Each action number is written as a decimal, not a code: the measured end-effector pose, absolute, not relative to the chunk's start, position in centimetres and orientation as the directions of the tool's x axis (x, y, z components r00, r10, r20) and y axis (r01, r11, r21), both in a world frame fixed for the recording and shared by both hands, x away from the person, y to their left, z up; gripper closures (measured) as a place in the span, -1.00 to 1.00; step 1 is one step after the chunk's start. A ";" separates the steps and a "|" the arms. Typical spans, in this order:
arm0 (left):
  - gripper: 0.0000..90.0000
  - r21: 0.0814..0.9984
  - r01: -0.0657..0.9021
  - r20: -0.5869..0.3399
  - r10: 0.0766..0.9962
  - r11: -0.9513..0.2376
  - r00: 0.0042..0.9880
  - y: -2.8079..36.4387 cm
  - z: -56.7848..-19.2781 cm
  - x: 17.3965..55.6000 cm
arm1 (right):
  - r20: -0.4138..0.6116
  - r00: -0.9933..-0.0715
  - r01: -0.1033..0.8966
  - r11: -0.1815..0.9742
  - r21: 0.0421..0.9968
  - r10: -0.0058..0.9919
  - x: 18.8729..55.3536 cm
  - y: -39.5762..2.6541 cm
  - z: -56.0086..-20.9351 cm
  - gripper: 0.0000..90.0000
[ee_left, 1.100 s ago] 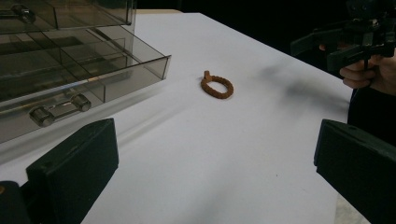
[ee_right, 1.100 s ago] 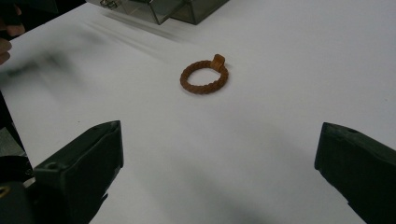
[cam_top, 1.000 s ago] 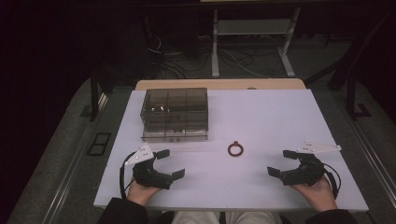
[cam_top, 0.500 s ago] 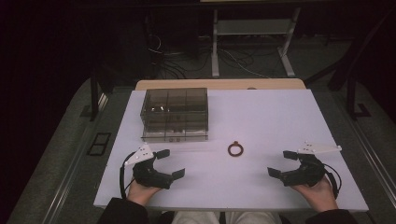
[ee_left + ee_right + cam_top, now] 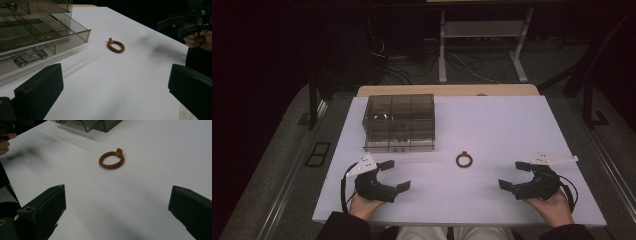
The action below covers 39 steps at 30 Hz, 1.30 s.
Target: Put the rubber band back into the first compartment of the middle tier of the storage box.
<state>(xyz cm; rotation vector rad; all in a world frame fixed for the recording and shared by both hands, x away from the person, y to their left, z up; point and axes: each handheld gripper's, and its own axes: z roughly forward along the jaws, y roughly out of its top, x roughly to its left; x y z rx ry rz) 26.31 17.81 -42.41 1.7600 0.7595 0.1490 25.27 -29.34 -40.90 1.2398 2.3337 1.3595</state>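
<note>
A brown braided ring (image 5: 464,160) (image 5: 115,46) (image 5: 111,160) with a small tab lies flat on the white table (image 5: 512,125), near its middle front. My left gripper (image 5: 396,175) (image 5: 115,85) rests at the front left, open and empty, its jaws wide apart and pointing toward the ring. My right gripper (image 5: 512,175) (image 5: 115,207) rests at the front right, also open and empty, facing the ring from the other side; it appears far off in the left gripper view (image 5: 185,22). Both grippers are well short of the ring.
A smoky clear plastic drawer box (image 5: 399,122) (image 5: 37,30) (image 5: 100,123) with compartments stands at the back left of the table, its lower drawer pulled slightly forward. Dark floor, cables and a metal stand lie beyond the table.
</note>
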 end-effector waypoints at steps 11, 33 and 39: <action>-1.00 0.899 0.417 -0.281 0.555 -0.133 0.783 17.7 -42.5 26.3 | 0.238 -0.654 0.572 0.263 0.777 0.718 25.3 -29.0 -40.5 -0.99; -1.00 0.898 0.421 -0.289 0.556 -0.124 0.779 17.8 -42.5 26.4 | 0.210 -0.697 0.567 0.347 0.747 0.686 26.7 -27.8 -39.1 -0.99; -1.00 0.898 0.422 -0.289 0.556 -0.125 0.779 17.8 -42.5 26.4 | 0.208 -0.703 0.567 0.359 0.741 0.680 27.2 -27.3 -38.8 -0.99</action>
